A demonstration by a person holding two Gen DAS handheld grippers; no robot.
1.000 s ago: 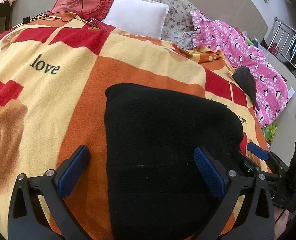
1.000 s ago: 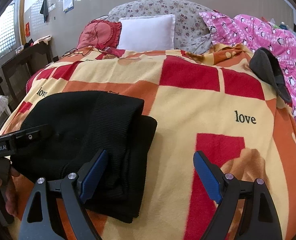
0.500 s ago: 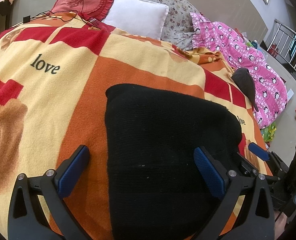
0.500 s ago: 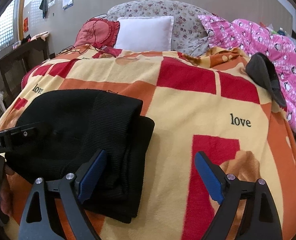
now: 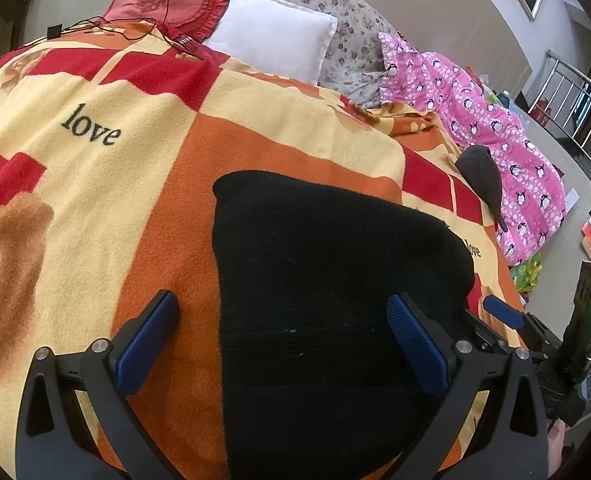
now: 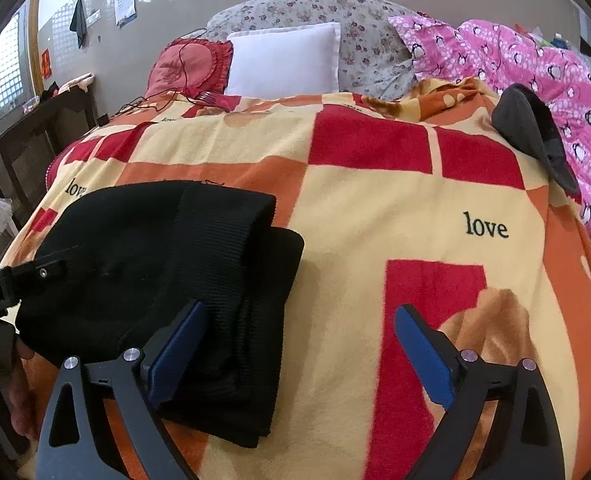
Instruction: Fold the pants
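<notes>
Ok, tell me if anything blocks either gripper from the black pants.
Nothing visible does. The folded black knit pants lie uncovered on the patterned fleece blanket, with the open left gripper and open right gripper directly over them.

Left gripper (image 5: pixel 281 338): jaws spread wide, nothing between the pads, held low and level. Right gripper (image 6: pixel 297 350): jaws likewise spread wide, nothing gripped, just right of the left.

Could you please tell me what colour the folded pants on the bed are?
The pants are plain black, with a ribbed band; this shows best in the right wrist view.
</notes>
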